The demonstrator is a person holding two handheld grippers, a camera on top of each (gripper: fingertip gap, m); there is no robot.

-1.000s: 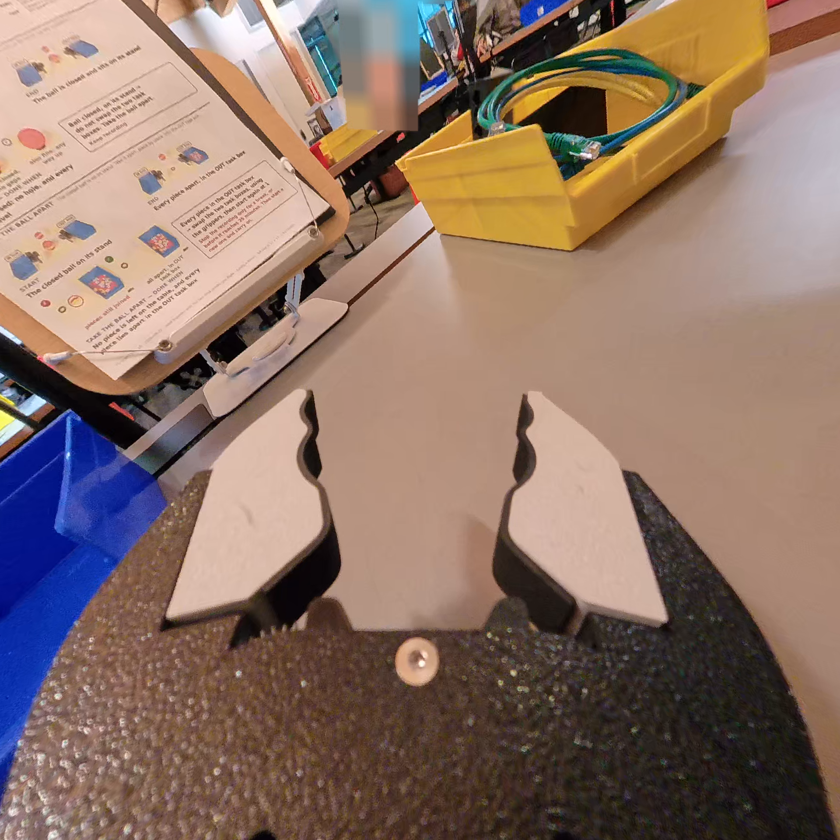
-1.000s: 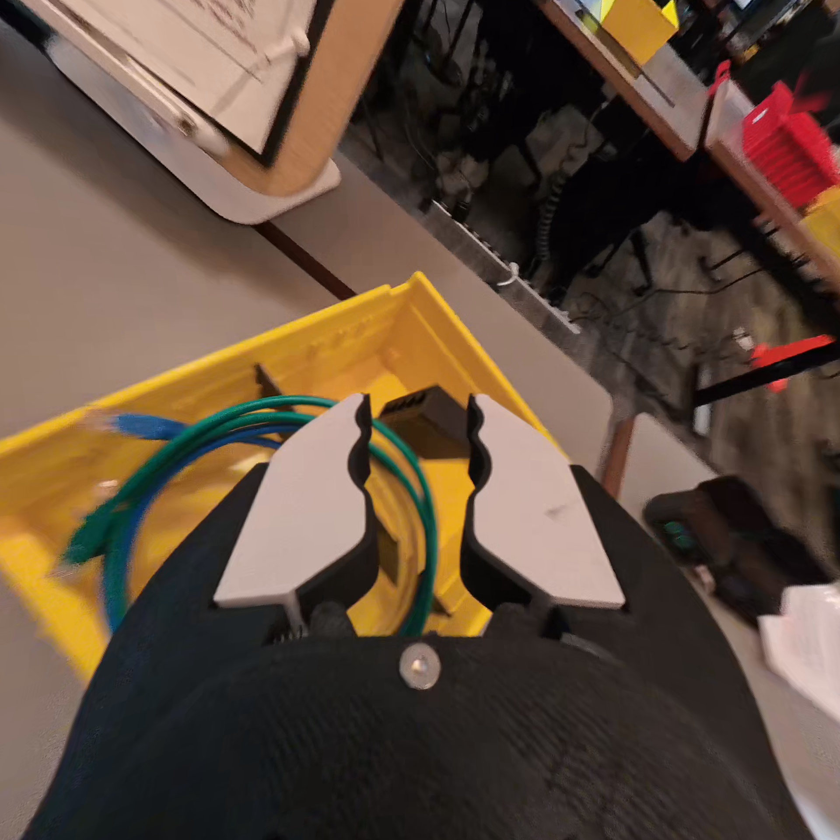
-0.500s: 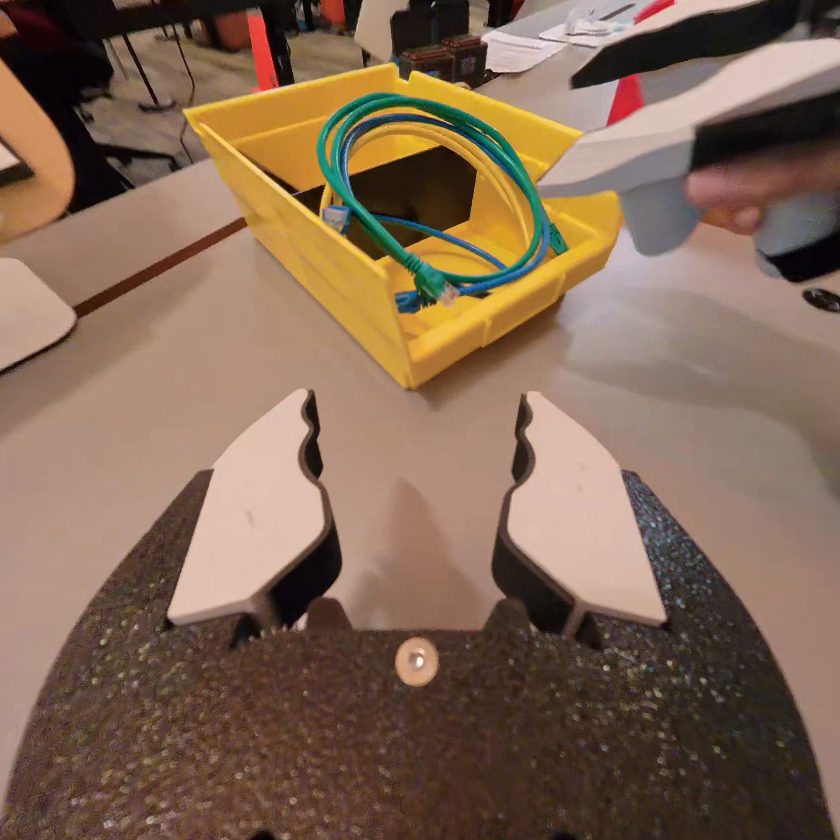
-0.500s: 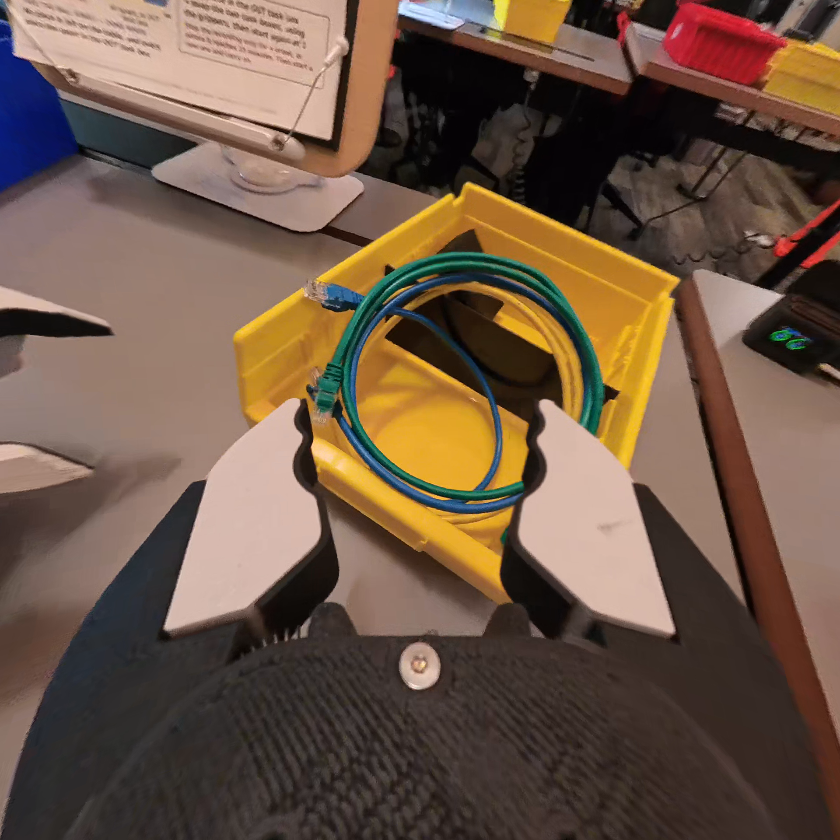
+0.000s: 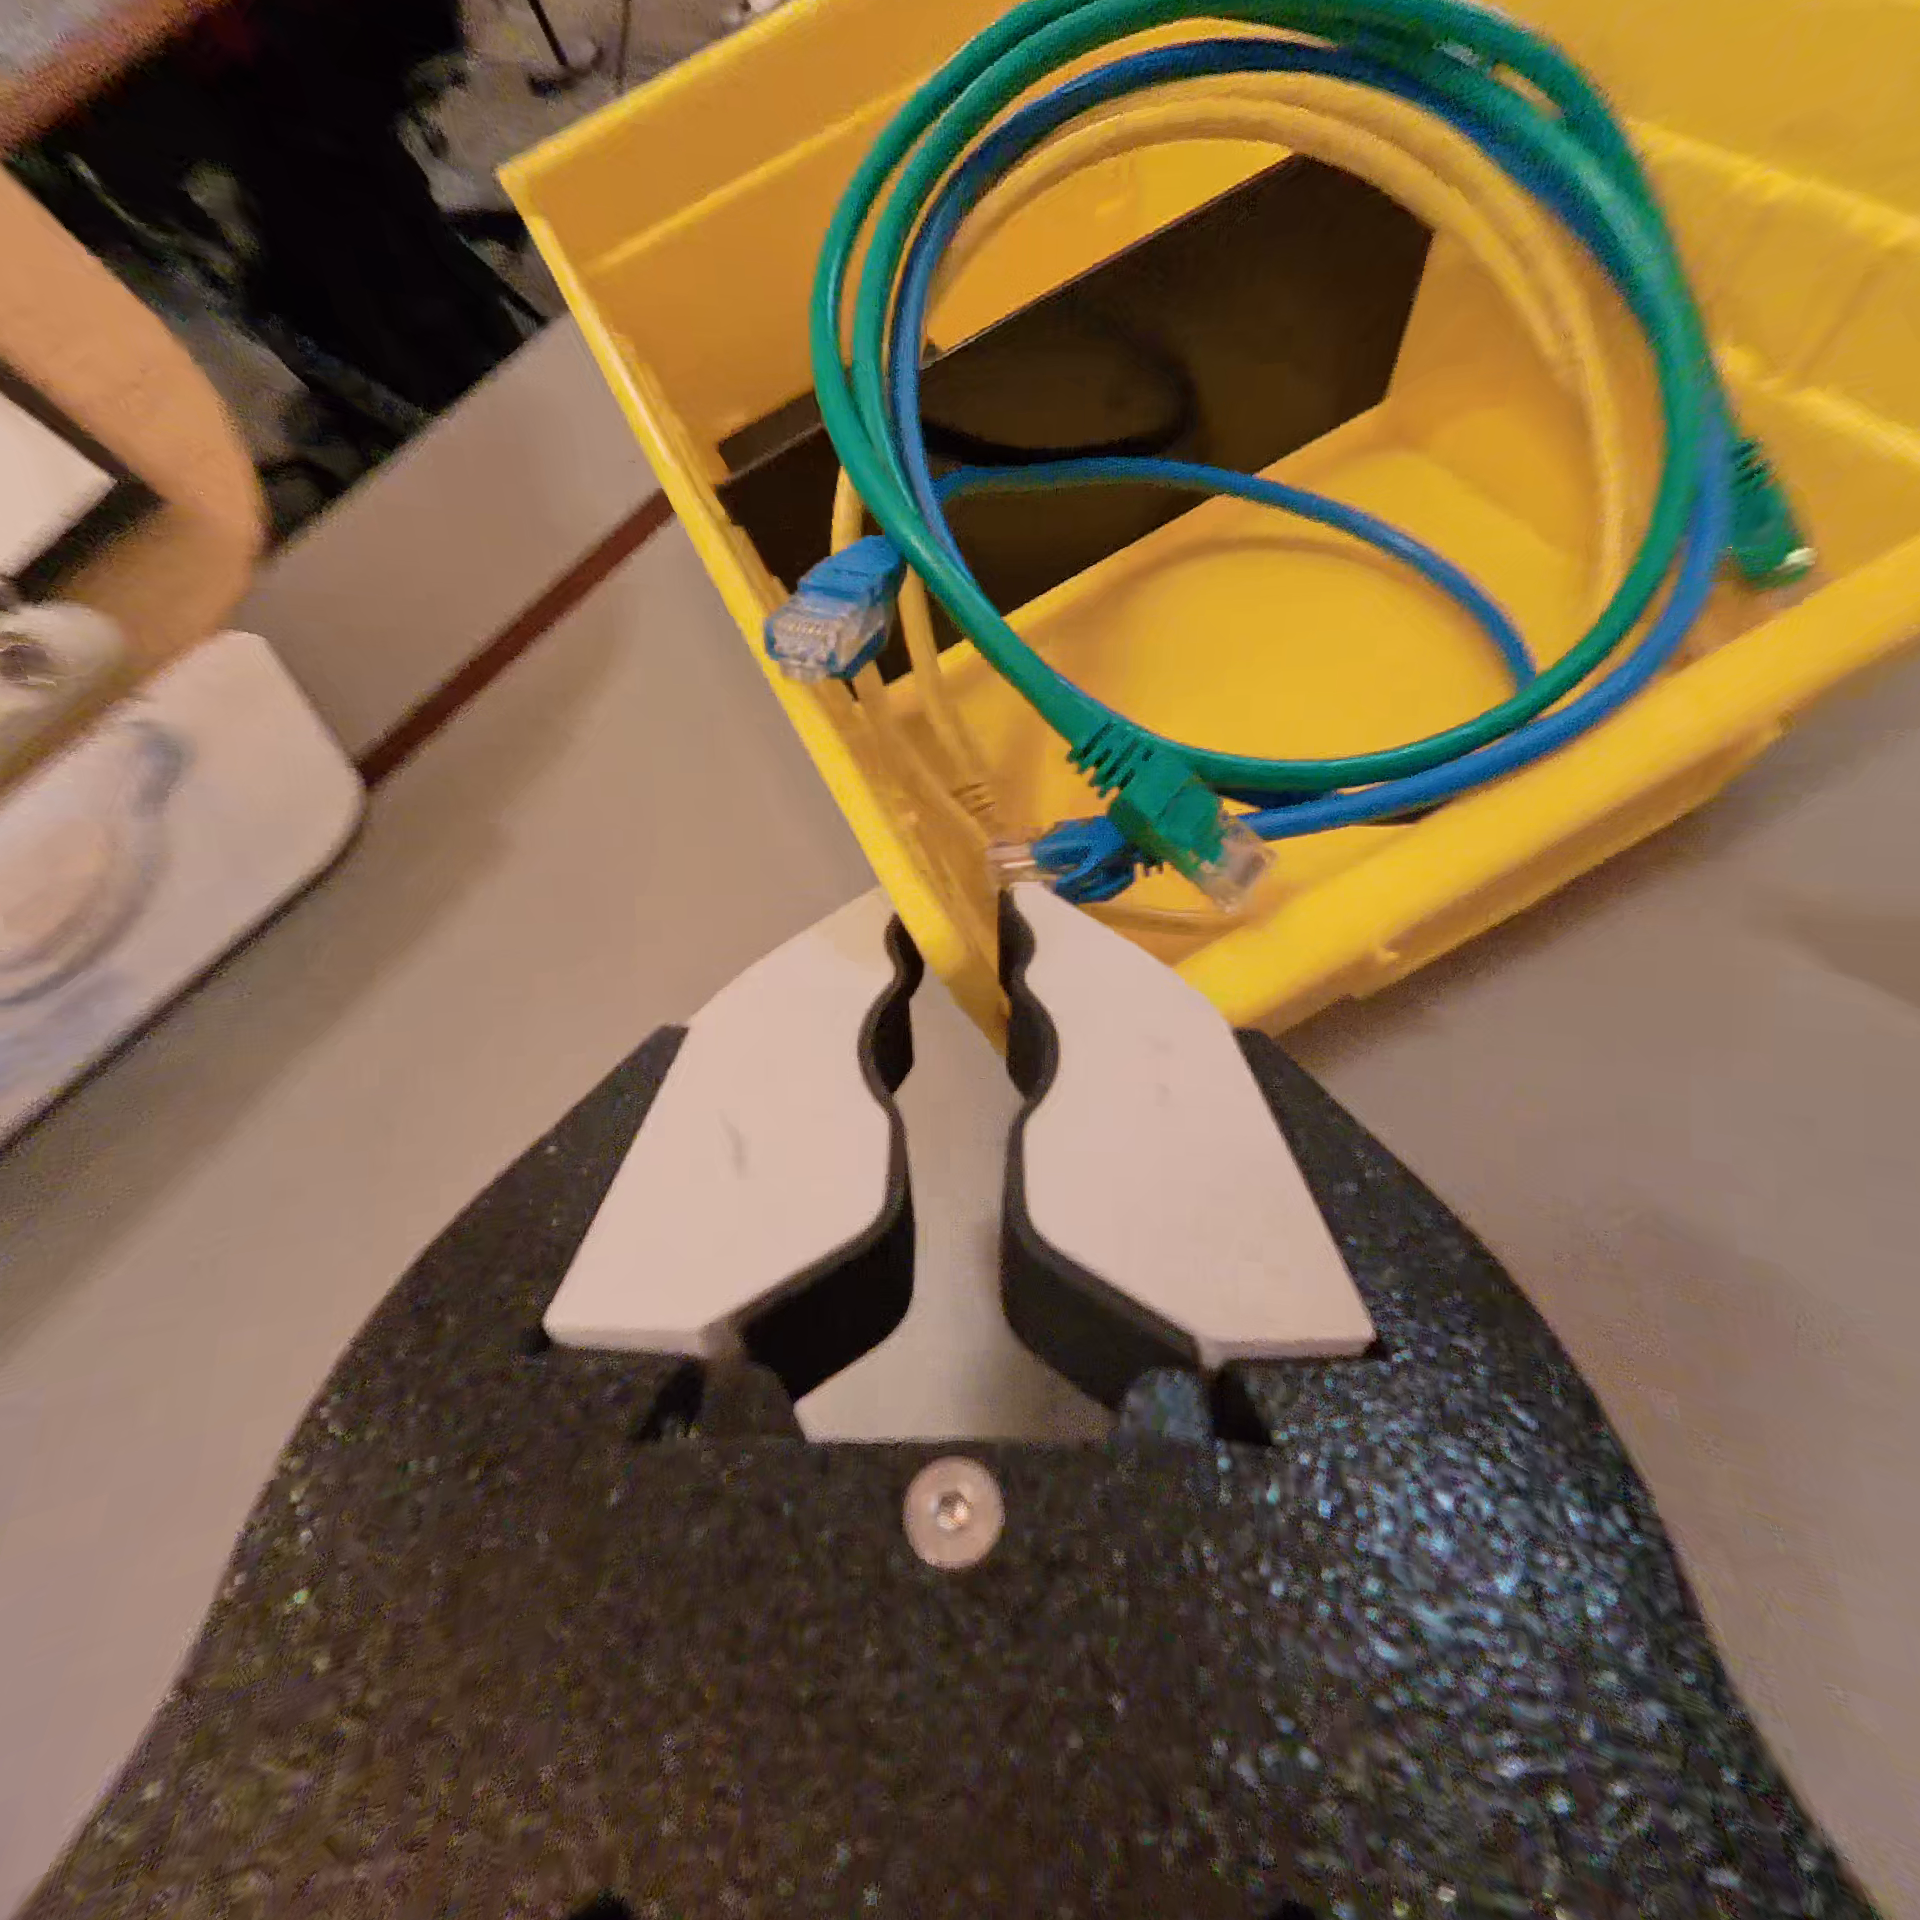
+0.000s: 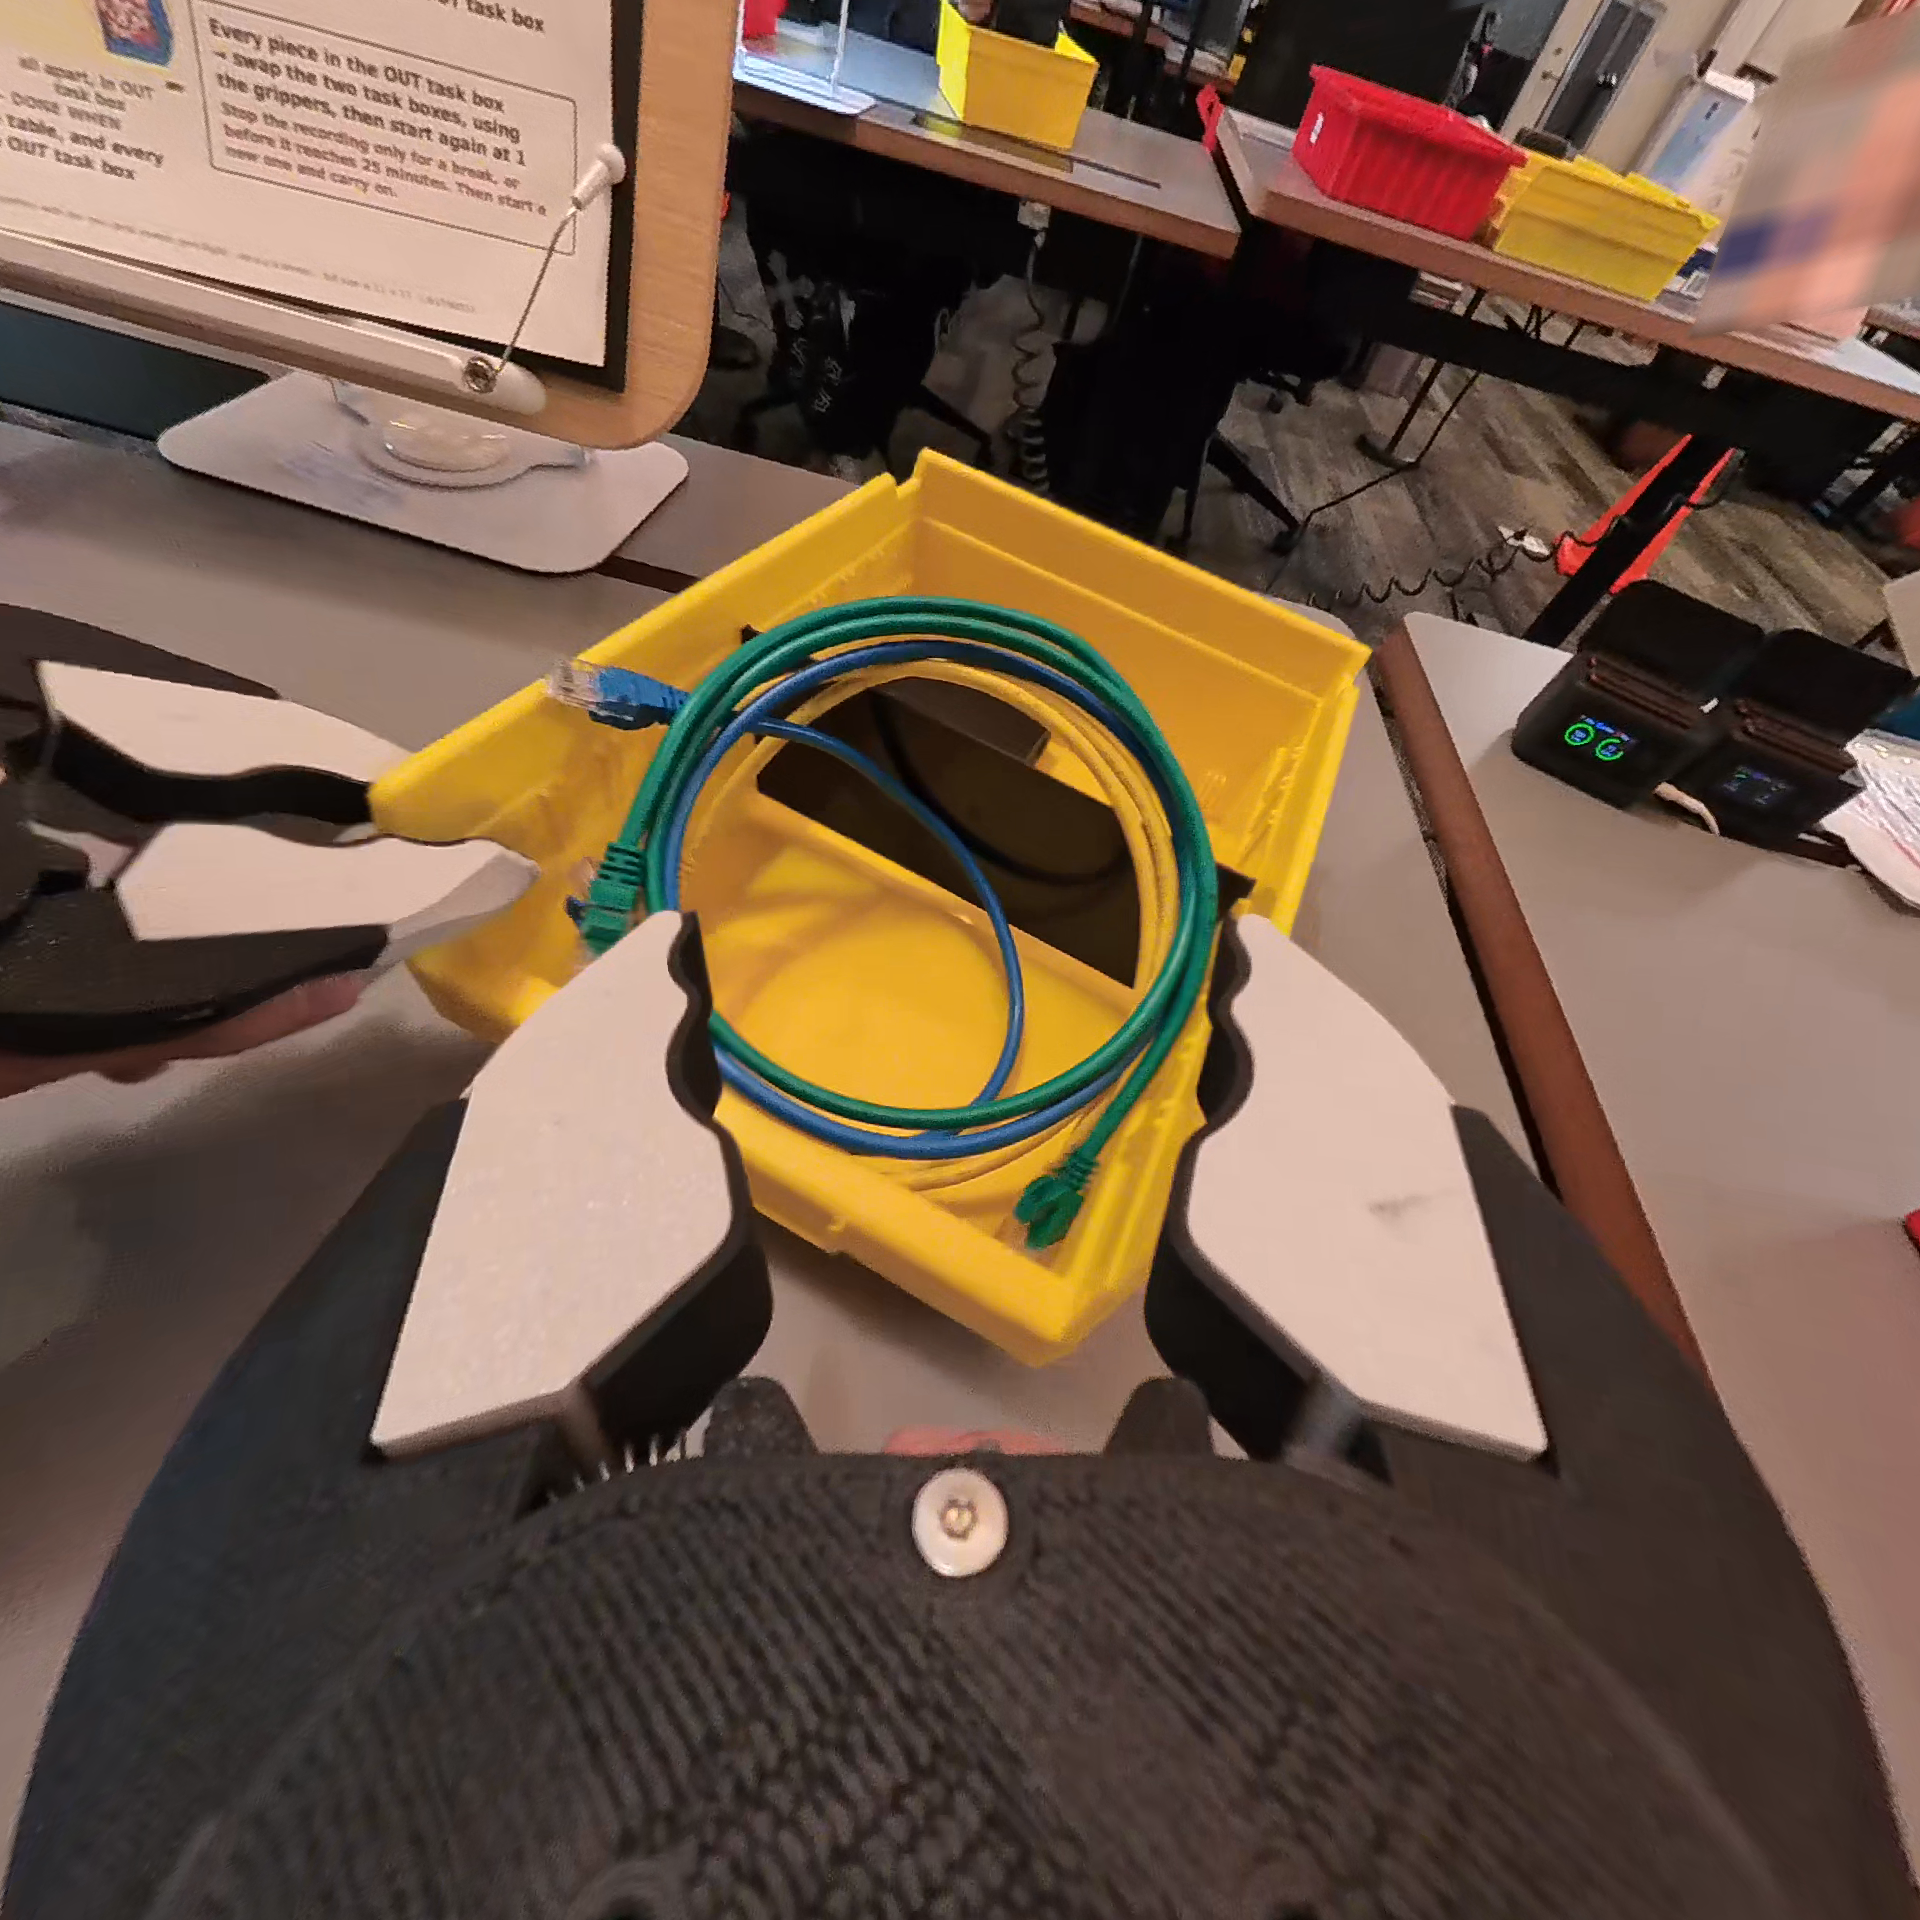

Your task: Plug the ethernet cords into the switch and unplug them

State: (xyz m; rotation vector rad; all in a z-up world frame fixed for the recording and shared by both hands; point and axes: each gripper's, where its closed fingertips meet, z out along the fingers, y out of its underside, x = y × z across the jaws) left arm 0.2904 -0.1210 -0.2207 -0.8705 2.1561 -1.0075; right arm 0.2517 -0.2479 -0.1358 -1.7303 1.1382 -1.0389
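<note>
A yellow bin (image 5: 665,270) stands on the grey table and holds coiled green (image 5: 831,312), blue (image 5: 1351,520) and yellow (image 5: 1590,364) ethernet cords over a black switch (image 5: 1195,343). My left gripper (image 5: 951,914) is closed on the bin's near corner wall, one finger on each side of it. The right wrist view shows the left gripper (image 6: 447,842) pinching the bin's (image 6: 1143,582) left corner. My right gripper (image 6: 956,935) is open and empty, just above the bin's near edge, with the cord coil (image 6: 1195,935) and switch (image 6: 935,769) between its fingers.
A wooden document stand (image 6: 675,208) with an instruction sheet and white base (image 6: 416,488) stands at the back left. Two black devices with green lights (image 6: 1600,727) sit on the table to the right. Red and yellow bins (image 6: 1403,145) sit on far tables.
My left gripper has moved up to the bin and narrowed from wide open to closed on its corner wall. My right gripper opened wide half a second ago and now hovers slightly closer over the bin.
</note>
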